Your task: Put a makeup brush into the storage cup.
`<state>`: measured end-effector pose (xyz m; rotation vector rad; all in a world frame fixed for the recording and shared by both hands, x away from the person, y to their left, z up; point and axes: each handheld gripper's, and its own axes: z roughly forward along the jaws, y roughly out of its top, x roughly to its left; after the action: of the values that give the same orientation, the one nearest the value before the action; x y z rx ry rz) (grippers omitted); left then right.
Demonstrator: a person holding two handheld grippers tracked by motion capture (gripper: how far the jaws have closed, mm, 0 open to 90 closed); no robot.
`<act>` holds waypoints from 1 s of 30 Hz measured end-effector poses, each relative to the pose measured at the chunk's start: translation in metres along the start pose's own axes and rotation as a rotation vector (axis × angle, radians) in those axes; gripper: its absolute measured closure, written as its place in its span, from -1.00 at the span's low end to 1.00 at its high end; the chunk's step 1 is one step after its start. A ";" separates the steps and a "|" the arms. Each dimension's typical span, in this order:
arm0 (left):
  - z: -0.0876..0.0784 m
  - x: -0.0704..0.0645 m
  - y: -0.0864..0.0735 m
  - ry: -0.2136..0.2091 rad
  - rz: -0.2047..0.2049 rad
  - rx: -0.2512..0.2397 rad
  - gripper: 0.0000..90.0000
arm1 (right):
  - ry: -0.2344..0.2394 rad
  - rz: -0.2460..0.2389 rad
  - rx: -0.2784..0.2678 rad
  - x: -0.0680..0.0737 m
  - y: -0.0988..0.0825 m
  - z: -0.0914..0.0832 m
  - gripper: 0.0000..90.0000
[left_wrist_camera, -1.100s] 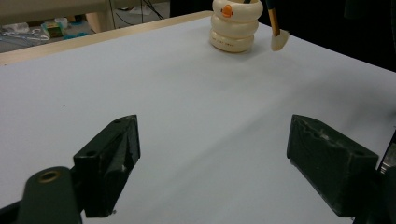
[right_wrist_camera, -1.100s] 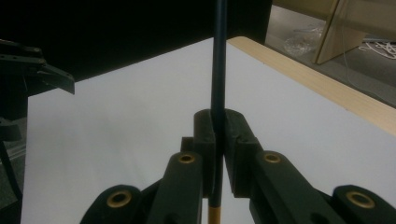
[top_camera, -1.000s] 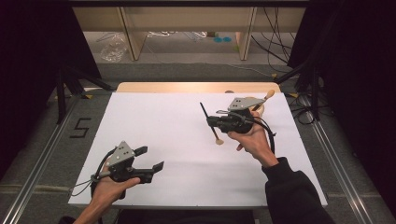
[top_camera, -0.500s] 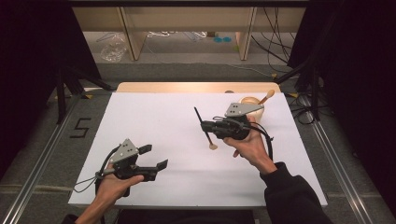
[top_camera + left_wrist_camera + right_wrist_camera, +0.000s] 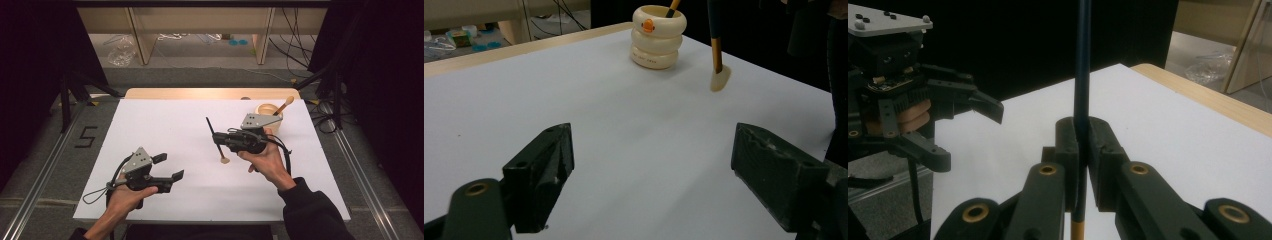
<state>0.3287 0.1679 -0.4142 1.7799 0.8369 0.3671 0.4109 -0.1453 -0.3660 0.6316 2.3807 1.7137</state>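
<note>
Jaws of the right gripper [image 5: 220,139] stay clamped on the dark handle of a slim spatula [image 5: 216,140], whose pale blade now hangs just above the white worktop [image 5: 165,125], further from the cream holder [image 5: 269,113] than a second ago. Well apart, the left gripper [image 5: 168,166] has barely shifted, its jaws wide apart and empty.

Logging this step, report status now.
Right gripper shut on brush, tip on the white sheet. Left gripper open, nothing between jaws. Holder behind, one brush inside. Nothing in the way.
</note>
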 end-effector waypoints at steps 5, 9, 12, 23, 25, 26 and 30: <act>0.005 -0.003 0.000 -0.016 0.009 0.006 -0.61 | 0.001 0.010 -0.012 0.001 -0.001 0.000 0.89; 0.008 -0.006 0.001 -0.024 0.003 0.011 -0.61 | 0.010 0.018 -0.021 0.002 -0.002 0.001 0.89; 0.011 -0.007 0.002 -0.031 0.009 0.008 -0.61 | 0.008 0.019 -0.028 0.004 -0.002 0.001 0.89; 0.020 -0.014 0.003 -0.060 0.009 0.015 -0.59 | 0.038 0.024 -0.035 0.010 -0.004 0.005 0.89; 0.022 -0.016 0.003 -0.066 0.006 0.013 -0.59 | 0.049 0.033 -0.040 0.011 -0.004 0.005 0.89; 0.023 -0.016 0.003 -0.072 0.007 0.012 -0.58 | 0.058 0.033 -0.040 0.011 -0.004 0.005 0.89; 0.027 -0.019 0.005 -0.084 0.014 0.011 -0.58 | 0.070 0.034 -0.046 0.015 -0.006 0.008 0.89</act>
<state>0.3338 0.1356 -0.4163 1.7999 0.7688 0.2959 0.3993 -0.1335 -0.3722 0.6188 2.3822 1.8280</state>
